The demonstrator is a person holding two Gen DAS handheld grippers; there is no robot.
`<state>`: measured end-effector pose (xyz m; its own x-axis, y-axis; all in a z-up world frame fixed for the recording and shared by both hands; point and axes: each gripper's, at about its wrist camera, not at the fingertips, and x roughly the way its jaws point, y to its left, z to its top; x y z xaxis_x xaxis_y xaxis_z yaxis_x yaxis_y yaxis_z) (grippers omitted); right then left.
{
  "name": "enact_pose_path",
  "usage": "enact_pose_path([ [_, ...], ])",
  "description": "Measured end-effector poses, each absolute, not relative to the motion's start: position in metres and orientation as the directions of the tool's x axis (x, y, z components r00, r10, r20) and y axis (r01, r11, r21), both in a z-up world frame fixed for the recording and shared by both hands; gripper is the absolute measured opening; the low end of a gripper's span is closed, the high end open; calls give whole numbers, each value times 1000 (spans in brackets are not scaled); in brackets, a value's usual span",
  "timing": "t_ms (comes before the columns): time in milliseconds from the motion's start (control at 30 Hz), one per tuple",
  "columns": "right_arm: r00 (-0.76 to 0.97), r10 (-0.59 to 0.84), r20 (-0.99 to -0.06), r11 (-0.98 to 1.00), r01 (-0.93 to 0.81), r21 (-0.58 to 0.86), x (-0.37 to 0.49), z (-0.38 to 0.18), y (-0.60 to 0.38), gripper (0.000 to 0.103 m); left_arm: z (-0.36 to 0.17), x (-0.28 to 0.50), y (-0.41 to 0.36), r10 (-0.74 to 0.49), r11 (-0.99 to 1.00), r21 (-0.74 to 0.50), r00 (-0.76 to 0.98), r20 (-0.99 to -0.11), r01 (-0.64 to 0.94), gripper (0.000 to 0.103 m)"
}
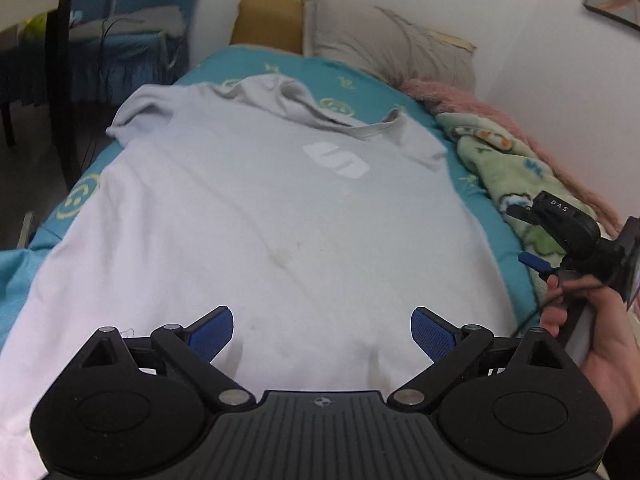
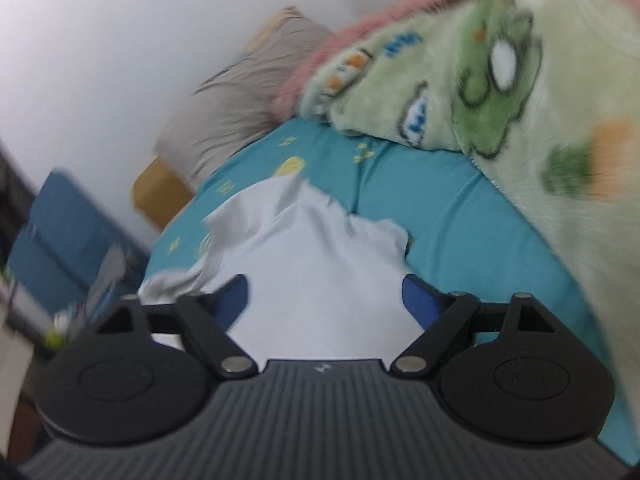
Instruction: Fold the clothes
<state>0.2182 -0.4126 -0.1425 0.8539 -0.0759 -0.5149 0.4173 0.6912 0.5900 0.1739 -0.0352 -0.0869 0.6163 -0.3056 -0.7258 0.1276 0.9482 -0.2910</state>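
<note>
A pale grey short-sleeved T-shirt [image 1: 256, 216] with a white logo on its chest lay spread flat across a bed covered by a teal sheet [image 1: 86, 196] printed with yellow smiley faces. The shirt's collar pointed toward the head of the bed, where a beige-grey pillow [image 1: 384, 40] leaned against a mustard-yellow headboard [image 1: 268, 20] and a white wall. Faint brownish marks showed on the middle of the shirt's body.

In the left wrist view, the black left gripper [image 1: 322, 330] with blue-padded fingers hung over the lower part of the shirt, its jaws spread wide with only flat cloth seen beneath the gap; whether the pads touched the fabric could not be told. At the right edge of that view, a person's hand [image 1: 592, 332] held the handle of the other black gripper beside the bed's edge.

In the right wrist view, which was blurred, the black right gripper [image 2: 326, 300] also stood with its blue pads well apart, gripping nothing. Past its fingers lay the shirt's sleeve end and shoulder on the teal sheet.

Along the wall side of the bed sat a bunched pale green fleece blanket [image 2: 500, 92] with cartoon frog and animal prints, and a pink fuzzy blanket [image 1: 440, 92] lay behind it. A blue chair [image 1: 132, 40] stood beyond the bed's far corner in the left view.
</note>
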Motion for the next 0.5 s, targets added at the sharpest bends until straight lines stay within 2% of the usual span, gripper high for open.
enact_pose_path([
  [233, 797, -170, -580, 683, 520, 514, 289, -191, -447, 72, -111, 208, -38, -333, 935, -337, 604, -724, 111, 97],
  [300, 791, -164, -589, 713, 508, 483, 301, -195, -446, 67, -115, 212, -40, -342, 931, -348, 597, -726, 109, 97],
  [333, 790, -152, -594, 736, 492, 465, 306, -195, -443, 59, -117, 212, -40, -351, 927, -360, 591, -726, 109, 97],
  [367, 785, -137, -604, 757, 476, 447, 312, -196, -440, 38, -118, 212, -39, -360, 923, -370, 587, -725, 108, 97],
  [433, 769, -123, -627, 793, 456, 404, 319, -195, -429, 11, -119, 210, -37, -367, 918, -382, 585, -724, 103, 97],
  [500, 786, -140, -602, 843, 413, 343, 321, -185, -409, 7, -118, 208, -35, -366, 918, -385, 589, -721, 98, 97],
])
